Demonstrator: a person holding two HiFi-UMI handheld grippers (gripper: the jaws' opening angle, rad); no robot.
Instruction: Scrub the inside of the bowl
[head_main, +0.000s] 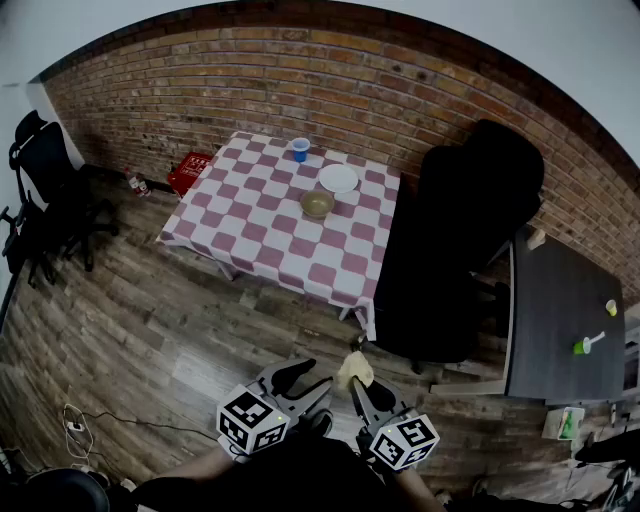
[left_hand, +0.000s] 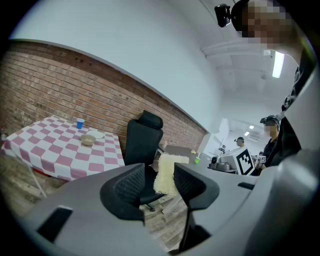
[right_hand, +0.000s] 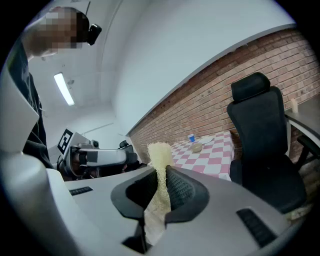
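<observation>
Right fingers (right_hand: 181, 195) pinch sponge (right_hand: 159, 156); chair (head_main: 460, 250) flanks table (head_main: 250, 240) bearing bowl (head_main: 317, 204).

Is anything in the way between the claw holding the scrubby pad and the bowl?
Nothing visible is. The right claw, shut on the scrubby pad, faces the bowl on the checkered table across wooden floor. The black chair stands off to the right.

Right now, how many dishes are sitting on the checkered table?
3. A blue cup stands near the far edge of the table, a white plate lies just right of it, and a bowl sits in front of the plate, nearer the middle. Nothing seems hidden.
</observation>
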